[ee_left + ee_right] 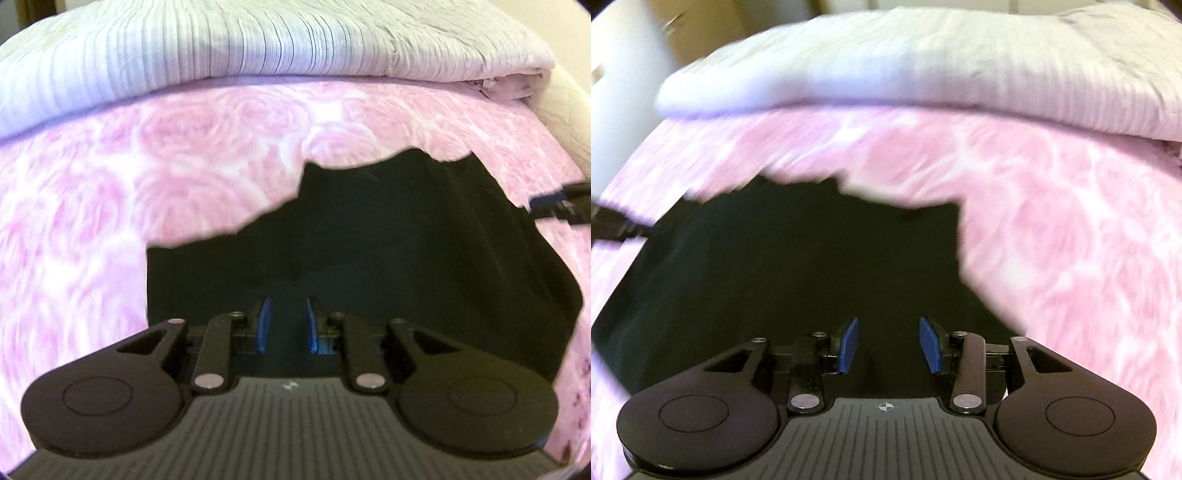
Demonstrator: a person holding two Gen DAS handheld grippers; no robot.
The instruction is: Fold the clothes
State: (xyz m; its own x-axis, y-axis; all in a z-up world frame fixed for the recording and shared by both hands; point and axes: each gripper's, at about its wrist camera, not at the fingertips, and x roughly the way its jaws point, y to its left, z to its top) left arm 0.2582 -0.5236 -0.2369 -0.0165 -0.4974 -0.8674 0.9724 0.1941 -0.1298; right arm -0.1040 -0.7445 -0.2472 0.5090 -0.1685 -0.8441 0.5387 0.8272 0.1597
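Left wrist view showed a black garment (388, 240) lying on a pink rose-patterned sheet (147, 166), with a striped white blanket (258, 44) folded along the far edge. The left gripper (287, 323) hung over the cloth, blue pads apart and holding nothing. The right gripper (888, 345) was likewise parted over the garment (794, 266), though that view was blurred.
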